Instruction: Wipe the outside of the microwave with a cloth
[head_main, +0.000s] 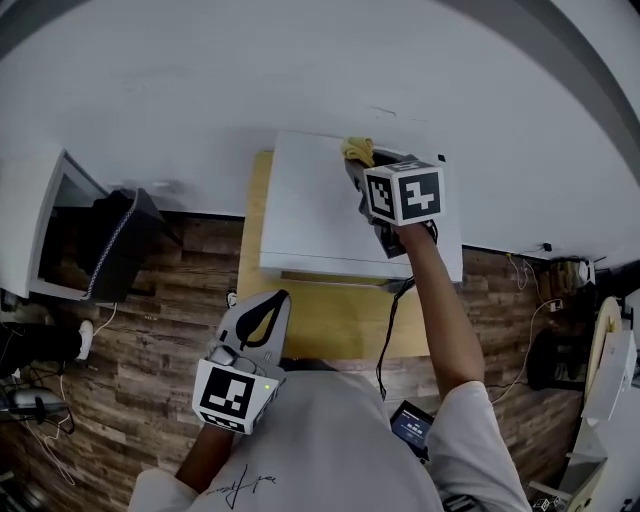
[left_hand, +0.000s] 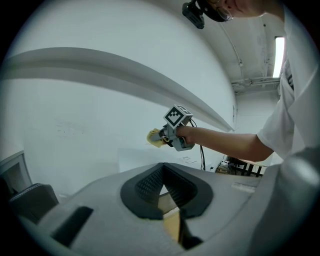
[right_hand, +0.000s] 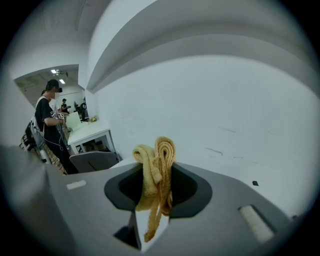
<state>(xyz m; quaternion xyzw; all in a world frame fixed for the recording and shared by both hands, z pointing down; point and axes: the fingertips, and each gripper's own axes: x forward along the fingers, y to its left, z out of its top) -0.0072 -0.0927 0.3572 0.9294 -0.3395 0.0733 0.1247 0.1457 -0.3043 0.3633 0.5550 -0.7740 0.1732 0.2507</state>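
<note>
The white microwave (head_main: 320, 215) stands on a wooden table (head_main: 320, 320) against the white wall, and I look down on its top. My right gripper (head_main: 357, 167) reaches over the far edge of that top, shut on a folded yellow cloth (head_main: 358, 150). In the right gripper view the cloth (right_hand: 156, 160) sticks up between the jaws, facing the wall. My left gripper (head_main: 274, 298) hangs back near my body in front of the table, shut with nothing in it. Its own view shows the pads (left_hand: 150, 187) meeting, with the right gripper (left_hand: 161, 136), cloth (left_hand: 154, 137) and microwave (left_hand: 142, 161) beyond.
A black chair (head_main: 115, 245) and a white desk (head_main: 40, 225) stand to the left on the wood floor. A black cable (head_main: 388, 335) hangs off the table front. A small device (head_main: 412, 425) is at my hip. People (right_hand: 50, 122) stand far off by another desk.
</note>
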